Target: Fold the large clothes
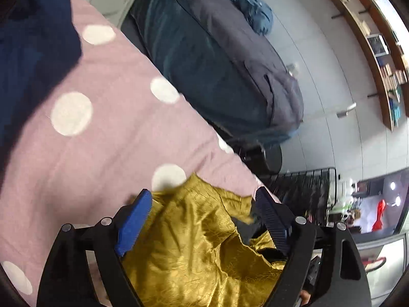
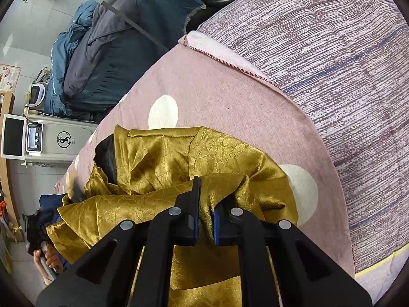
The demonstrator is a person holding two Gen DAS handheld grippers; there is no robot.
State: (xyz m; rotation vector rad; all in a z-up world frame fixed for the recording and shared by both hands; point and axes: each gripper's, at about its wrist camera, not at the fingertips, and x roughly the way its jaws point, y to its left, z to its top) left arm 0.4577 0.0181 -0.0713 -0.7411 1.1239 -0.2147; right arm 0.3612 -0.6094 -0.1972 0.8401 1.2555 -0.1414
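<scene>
My right gripper (image 2: pixel 205 204) is pinched nearly closed on a fold of the gold garment (image 2: pixel 163 158), which lies bunched on the pink spotted bedspread (image 2: pixel 230 89). My left gripper (image 1: pixel 202 199) is spread wide, gold cloth (image 1: pixel 189 243) between its fingers (ungripped, as far as I can see). A dark blue cloth (image 1: pixel 33 51) lies on the bedspread further off.

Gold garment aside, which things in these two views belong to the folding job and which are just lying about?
In the job:
gold garment
right gripper, shut on it
left gripper, open over it
pink dotted bedspread

Lying about:
dark bedding pile
striped blanket
wall shelves
</scene>
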